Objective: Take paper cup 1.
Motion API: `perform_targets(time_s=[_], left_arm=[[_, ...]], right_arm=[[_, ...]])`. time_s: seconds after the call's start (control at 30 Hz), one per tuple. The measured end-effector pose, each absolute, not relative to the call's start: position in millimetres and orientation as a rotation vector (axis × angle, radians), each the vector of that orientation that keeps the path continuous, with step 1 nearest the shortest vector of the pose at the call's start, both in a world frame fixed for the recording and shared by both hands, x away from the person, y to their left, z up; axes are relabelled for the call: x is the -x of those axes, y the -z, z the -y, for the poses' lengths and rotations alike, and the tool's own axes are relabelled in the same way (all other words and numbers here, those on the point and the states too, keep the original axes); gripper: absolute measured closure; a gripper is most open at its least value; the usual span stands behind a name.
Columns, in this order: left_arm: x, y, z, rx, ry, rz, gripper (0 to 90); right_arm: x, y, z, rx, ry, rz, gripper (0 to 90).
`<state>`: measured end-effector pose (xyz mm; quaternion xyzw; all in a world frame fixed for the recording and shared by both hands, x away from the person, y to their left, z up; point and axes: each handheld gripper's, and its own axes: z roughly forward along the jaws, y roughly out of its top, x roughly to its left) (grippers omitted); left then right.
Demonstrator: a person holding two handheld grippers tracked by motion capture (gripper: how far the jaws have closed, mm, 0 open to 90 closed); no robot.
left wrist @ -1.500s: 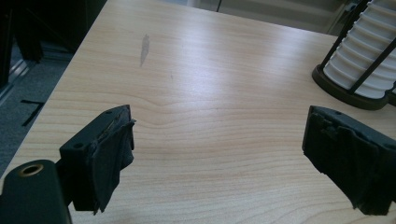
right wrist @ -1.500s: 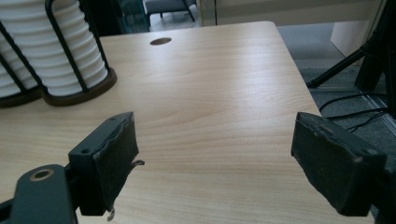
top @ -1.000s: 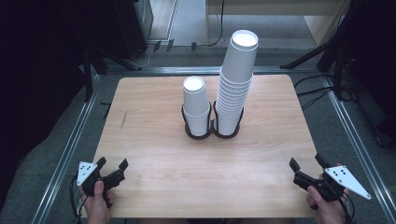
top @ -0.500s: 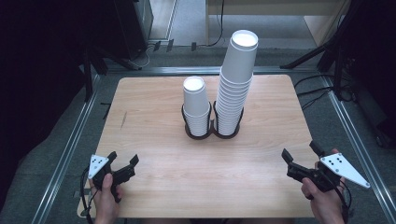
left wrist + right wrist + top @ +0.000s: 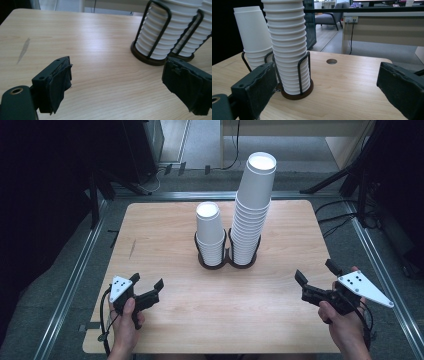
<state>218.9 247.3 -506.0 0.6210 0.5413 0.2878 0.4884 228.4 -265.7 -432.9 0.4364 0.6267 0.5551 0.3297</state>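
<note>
Two stacks of white paper cups stand in a black wire double holder (image 5: 227, 263) at the middle of the wooden table (image 5: 165, 225). The tall stack (image 5: 253, 215) is on the right, the short stack (image 5: 210, 235) on the left. My left gripper (image 5: 147, 282) is open over the near left of the table, well short of the holder. In the left gripper view its jaws (image 5: 122, 85) are wide apart, with the short stack (image 5: 156, 37) ahead to the right. My right gripper (image 5: 315, 272) is open at the near right, and its jaws have just been opening with nothing between them. In its own view, the right gripper (image 5: 328, 92) faces the tall stack (image 5: 287, 50).
A round hole (image 5: 331, 61) is cut in the table beyond the holder. A dark streak (image 5: 23, 48) marks the wood at the left. Metal rails (image 5: 75, 280) run along the table's sides. A desk (image 5: 384, 27) stands beyond the far edge.
Both hands have risen and come inward over the table's near edge. The right gripper's jaws have spread wider. The cup stacks have not moved.
</note>
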Motion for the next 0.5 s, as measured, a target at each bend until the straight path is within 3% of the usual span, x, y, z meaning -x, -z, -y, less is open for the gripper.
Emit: perform_targets(time_s=[0.5], left_arm=[[-239,481,-203,-1.539,-0.674,-1.239,9.0]], right_arm=[[-237,403,243,-1.086,-1.502,-1.633,3.1]])
